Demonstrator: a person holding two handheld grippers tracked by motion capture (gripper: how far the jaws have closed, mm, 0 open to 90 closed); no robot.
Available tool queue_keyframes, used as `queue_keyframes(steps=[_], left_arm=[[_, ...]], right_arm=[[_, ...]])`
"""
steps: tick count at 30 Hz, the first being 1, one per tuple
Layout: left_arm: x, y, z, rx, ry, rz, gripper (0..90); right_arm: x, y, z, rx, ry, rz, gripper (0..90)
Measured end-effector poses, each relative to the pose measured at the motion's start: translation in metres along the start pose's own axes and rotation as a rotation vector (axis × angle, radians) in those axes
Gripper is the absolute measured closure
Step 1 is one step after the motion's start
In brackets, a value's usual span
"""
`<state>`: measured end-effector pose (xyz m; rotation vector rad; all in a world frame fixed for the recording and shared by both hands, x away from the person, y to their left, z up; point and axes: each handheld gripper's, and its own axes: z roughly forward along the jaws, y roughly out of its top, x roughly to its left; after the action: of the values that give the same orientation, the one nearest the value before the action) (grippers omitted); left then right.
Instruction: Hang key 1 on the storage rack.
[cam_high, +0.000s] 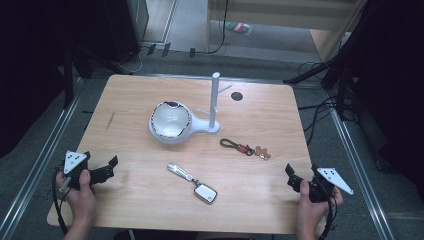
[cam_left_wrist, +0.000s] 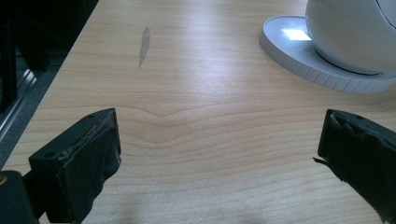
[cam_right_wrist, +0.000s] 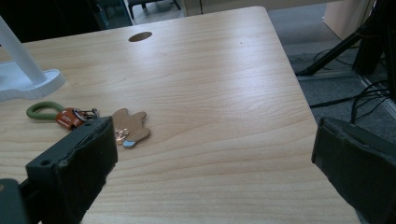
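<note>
Both pairs of jaws stand wide apart with nothing between them. At the near left corner of the wooden table (cam_high: 130, 100) a hand holds the left gripper (cam_high: 107, 167), whose black padded jaws point toward the table's middle; in the left gripper view bare wood lies between the left gripper (cam_left_wrist: 217, 149) jaws, and the round white base of the bowl-shaped holder (cam_left_wrist: 355, 32) sits ahead to the right. At the near right corner the other hand holds the right gripper (cam_high: 292, 176), likewise released.

Nearest to the right gripper is the keyring with a green cord loop (cam_high: 245, 147), an orange tag and a tan flat charm (its shape is too small to tell in the high view). It lies flat on the wood just in front of the white stand (cam_high: 214, 102) with its upright post and pegs. In the right gripper view the keyring with a green cord loop (cam_right_wrist: 88, 122) lies beyond the left jaw of the right gripper (cam_right_wrist: 215, 163), apart from it.

A second keyring with a silver rectangular fob (cam_high: 195, 184) lies near the table's front middle, between the two grippers and well apart from both. The white stand joins the white bowl-shaped holder (cam_high: 170, 121) at the table's centre.
</note>
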<state>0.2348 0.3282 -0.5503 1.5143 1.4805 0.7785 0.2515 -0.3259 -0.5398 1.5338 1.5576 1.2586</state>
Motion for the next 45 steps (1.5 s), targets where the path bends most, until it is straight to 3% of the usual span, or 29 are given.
queue_keyframes(steps=[7,11,22,23,26,27,29,30,38,43,45], left_arm=[[0.000,0.000,0.000,0.001,0.002,0.001,0.0],[0.000,0.000,0.000,-0.002,-0.002,0.000,0.0],[-0.001,-0.001,-0.001,-0.012,0.007,0.002,0.0],[-0.001,0.000,-0.001,-0.012,0.014,0.006,0.0],[-0.002,-0.001,-0.001,-0.017,0.025,0.012,0.0],[-0.003,-0.001,-0.001,-0.017,0.028,0.018,0.0],[-0.003,-0.001,-0.001,-0.020,0.031,0.024,0.0],[-0.004,-0.001,-0.001,-0.020,0.032,0.026,0.0],[-0.005,-0.001,-0.002,-0.025,0.031,0.037,0.0],[-0.005,-0.001,-0.002,-0.024,0.028,0.044,0.0],[-0.006,-0.001,-0.001,-0.022,0.030,0.049,0.0]], right_arm=[[0.002,0.002,0.000,0.013,0.003,-0.007,0.3],[0.008,0.007,0.000,0.036,-0.008,-0.038,4.2],[0.020,0.023,-0.003,0.032,-0.005,-0.103,12.8],[0.024,0.027,-0.002,0.036,-0.001,-0.134,12.7],[0.029,0.031,-0.001,0.043,0.003,-0.164,12.9],[0.034,0.036,0.001,0.053,0.020,-0.202,13.2],[0.036,0.037,0.002,0.054,0.023,-0.210,13.2],[0.041,0.041,0.003,0.062,0.026,-0.237,13.3],[0.049,0.053,0.009,0.092,0.040,-0.277,13.5],[0.051,0.055,0.013,0.104,0.052,-0.275,13.7],[0.053,0.058,0.016,0.149,0.064,-0.289,13.9]])
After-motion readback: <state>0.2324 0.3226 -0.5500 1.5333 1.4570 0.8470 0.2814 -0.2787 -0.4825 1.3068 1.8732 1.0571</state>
